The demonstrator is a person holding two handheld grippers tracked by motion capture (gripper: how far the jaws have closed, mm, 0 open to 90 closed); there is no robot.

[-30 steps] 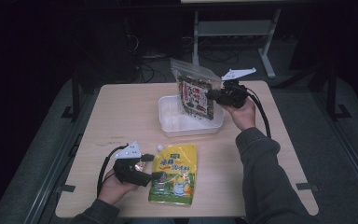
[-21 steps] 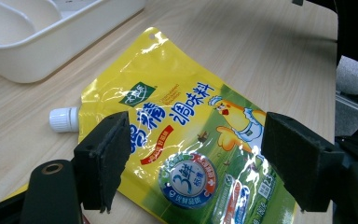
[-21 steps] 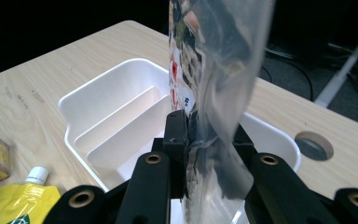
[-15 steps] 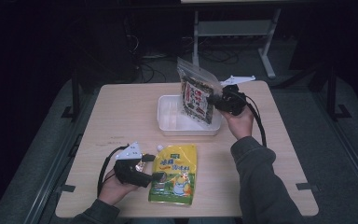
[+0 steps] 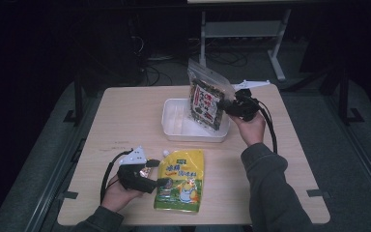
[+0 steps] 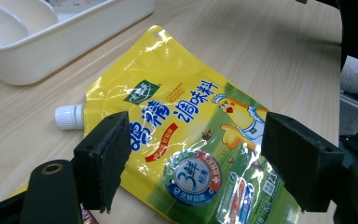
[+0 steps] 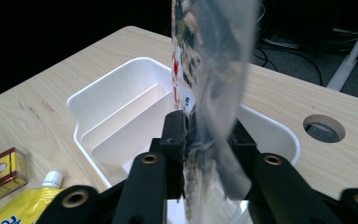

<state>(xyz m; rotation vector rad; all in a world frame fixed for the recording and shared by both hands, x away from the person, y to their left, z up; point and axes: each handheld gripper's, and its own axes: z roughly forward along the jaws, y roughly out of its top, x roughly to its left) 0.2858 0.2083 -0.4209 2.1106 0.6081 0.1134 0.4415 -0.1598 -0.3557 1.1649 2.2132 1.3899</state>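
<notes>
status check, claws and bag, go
Right claw on bag, just easing open, over tray. Left claw open above pouch. Nothing blocking.

My table (image 5: 125, 121) is lit from above while the room around it stays nearly black. The high view is soft and grainy. Glare streaks the yellow pouch (image 6: 186, 135) (sharp print, though), and the clear bag (image 7: 214, 79) blurs up close.

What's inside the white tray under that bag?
The white tray has low dividers and its visible compartments look empty. The snack bag, gripped by the right gripper, and its jaws hide the near part.
</notes>
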